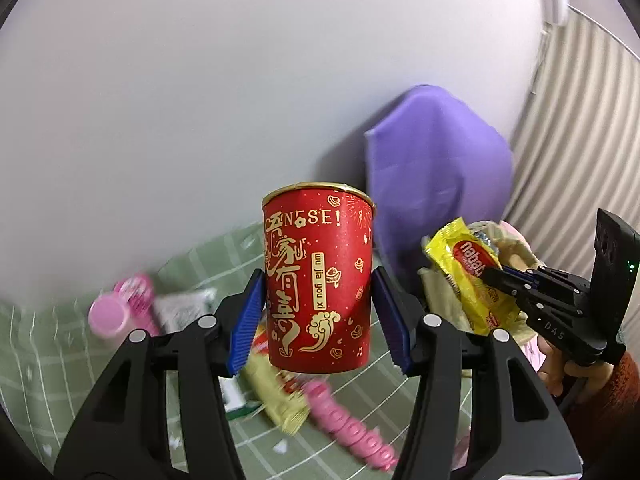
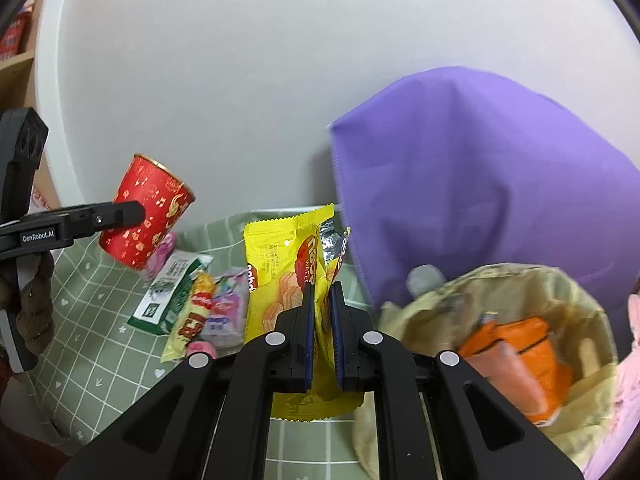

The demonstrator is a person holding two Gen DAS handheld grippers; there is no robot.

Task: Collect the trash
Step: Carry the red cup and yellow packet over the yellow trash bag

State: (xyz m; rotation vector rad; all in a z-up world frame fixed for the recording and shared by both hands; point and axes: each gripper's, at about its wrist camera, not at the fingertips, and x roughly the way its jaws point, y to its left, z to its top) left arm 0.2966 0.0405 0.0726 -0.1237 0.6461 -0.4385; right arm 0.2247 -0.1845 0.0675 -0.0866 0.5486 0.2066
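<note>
Green checked table (image 2: 100, 340) w/ white wall behind; tan trash bag (image 2: 580, 300) already holds orange scraps, cartons & wrappers left. My left tongs (image 1: 318, 312) clamp red cup (image 1: 320, 276) mid-air; right tongs (image 2: 322, 328) pinch yellow wafer wrapper (image 2: 280, 272), raised beside bag.

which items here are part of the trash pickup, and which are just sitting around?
In the job:
- red paper cup, held in the left claw
- yellow wafer wrapper, pinched in the right claw
- tan trash bag, open, orange trash inside
- loose wrappers and pink bottle, likely next

Just there:
- purple bag
- green checked cloth
</note>
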